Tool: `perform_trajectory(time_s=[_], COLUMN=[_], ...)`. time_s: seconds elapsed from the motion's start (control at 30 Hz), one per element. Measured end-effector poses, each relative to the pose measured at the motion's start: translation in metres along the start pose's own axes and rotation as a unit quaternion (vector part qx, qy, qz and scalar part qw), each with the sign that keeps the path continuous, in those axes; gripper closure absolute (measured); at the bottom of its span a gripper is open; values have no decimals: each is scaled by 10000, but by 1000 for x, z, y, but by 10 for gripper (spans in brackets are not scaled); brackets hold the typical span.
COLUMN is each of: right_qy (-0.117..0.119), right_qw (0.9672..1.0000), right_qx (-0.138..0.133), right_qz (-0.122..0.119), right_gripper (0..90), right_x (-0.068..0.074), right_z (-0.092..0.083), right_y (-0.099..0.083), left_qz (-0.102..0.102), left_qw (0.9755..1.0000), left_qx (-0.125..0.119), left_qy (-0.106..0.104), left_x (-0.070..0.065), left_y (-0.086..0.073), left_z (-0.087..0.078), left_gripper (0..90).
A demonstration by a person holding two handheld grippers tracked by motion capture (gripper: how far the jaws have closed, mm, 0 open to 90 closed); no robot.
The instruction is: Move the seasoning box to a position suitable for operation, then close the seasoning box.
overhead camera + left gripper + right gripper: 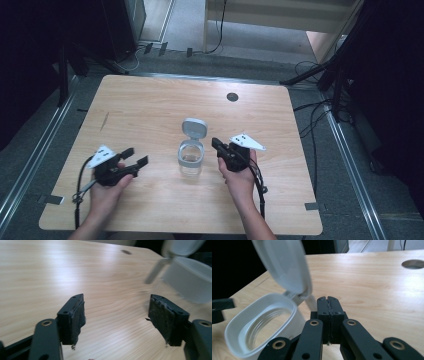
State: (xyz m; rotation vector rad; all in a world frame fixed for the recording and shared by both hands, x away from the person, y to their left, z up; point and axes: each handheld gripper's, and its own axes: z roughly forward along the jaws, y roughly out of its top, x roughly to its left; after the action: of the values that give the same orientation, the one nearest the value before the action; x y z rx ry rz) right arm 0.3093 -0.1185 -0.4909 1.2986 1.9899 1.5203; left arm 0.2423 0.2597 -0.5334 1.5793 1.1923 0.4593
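- Right tool [216, 143] has its jaws pressed flat together with nothing between them; in the right gripper view [328, 300] the shut tips sit just beside the jar's hinge, near it but, as far as I can tell, not touching.
- Left tool [136, 156] is spread wide and empty; in the left gripper view [117, 315] only bare wood lies between its pads, and the jar shows blurred off to one side, apart from them.
- Clear jar [190, 159] stands upright near the middle of the bench [150, 100], between the two tools, closer to the right one.
- Its white flip lid [194, 128] is swung up and back on the hinge, so the mouth is open; the jar looks empty [259, 332].
- Judging from this, the lid-opening part appears done; whatever remains, whether filling, closing or moving the jar, has not begun, since neither tool holds anything.
- Room is generous: open wood lies all around the jar, and the bench edges are well apart from it.
- Far side carries just a small round hole [232, 96], well clear of the work.
- Raised lid leans away from the person, so an approach from the near side or either flank is unobstructed.
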Motion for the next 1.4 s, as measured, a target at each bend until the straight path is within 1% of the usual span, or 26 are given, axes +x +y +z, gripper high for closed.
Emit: perform_trajectory(time_s=[0.07,0.1,0.17,0.23,0.27,0.37,0.43,0.5,0.53,0.6,0.63,0.67,0.8,0.87,0.9,0.93,1.0,1.03,1.07,1.13,1.2,1.23,1.27,1.33,1.37,1.4], right_qy=[12,2,9,-9,2,41,139,169,180,177,189,189,432,585,585,735,772,830,948,991,922,922,853,729,664,493], right_qw=[10000,10000,10000,10000,10000,10000,9999,9998,9998,9998,9998,9998,9989,9981,9981,9969,9966,9960,9948,9944,9947,9947,9952,9961,9967,9975], right_qx=[-10,-22,-36,-43,-68,-81,-77,-72,-38,-51,-58,-58,-115,-144,-144,-109,-109,-104,-85,-88,-143,-143,-186,-242,-265,-353], right_qz=[-34,-43,-17,6,-19,5,59,53,19,0,1,1,-102,-151,-151,-245,-273,-303,-351,-369,-437,-437,-449,-435,-390,-374], right_gripper=[900,899,899,899,900,900,900,900,900,900,900,900,900,900,900,900,900,900,900,900,900,900,898,859,812,648], right_x=[-2,-4,-8,-10,-13,-16,-19,-19,-19,-19,-19,-19,-12,-7,-7,-1,1,3,8,10,12,12,10,6,3,-3], right_z=[1,1,3,4,7,10,16,19,23,25,29,29,34,33,33,30,29,27,22,19,9,9,6,0,-3,-8], right_y=[3,7,13,20,26,32,41,44,49,51,55,55,64,64,64,63,62,61,57,55,52,52,51,50,49,47], left_qz=[-137,-157,-104,-62,-85,-307,-329,-339,-329,-322,-300,-264,-119,-73,-76,-79,-94,-96,-101,-100,-85,-76,-71,-63,-66,-69], left_qw=[9995,9991,9976,9962,9955,9961,9962,9960,9961,9960,9959,9959,9959,9960,9960,9961,9963,9962,9962,9962,9961,9960,9959,9959,9959,9959], left_qx=[-14,-16,10,30,8,-147,-168,-167,-135,-110,-76,-45,31,36,43,46,50,58,69,71,74,83,81,78,78,79], left_qy=[282,405,684,872,943,812,786,811,811,825,851,863,900,894,887,874,858,860,863,866,877,891,893,901,901,900], left_x=[21,29,45,53,56,61,62,62,62,62,61,61,57,57,56,57,57,57,58,57,57,57,57,56,56,56], left_y=[-5,-8,-14,-19,-21,-23,-23,-23,-23,-22,-22,-22,-22,-23,-23,-23,-23,-23,-22,-22,-22,-22,-22,-23,-23,-23], left_z=[-19,-27,-44,-53,-57,-63,-62,-60,-59,-58,-57,-56,-53,-53,-53,-53,-52,-53,-53,-52,-52,-52,-52,-51,-51,-51], left_gripper=[283,283,283,283,283,283,286,286,286,286,292,295,303,306,306,310,310,311,312,312,312,312,312,312,312,312])
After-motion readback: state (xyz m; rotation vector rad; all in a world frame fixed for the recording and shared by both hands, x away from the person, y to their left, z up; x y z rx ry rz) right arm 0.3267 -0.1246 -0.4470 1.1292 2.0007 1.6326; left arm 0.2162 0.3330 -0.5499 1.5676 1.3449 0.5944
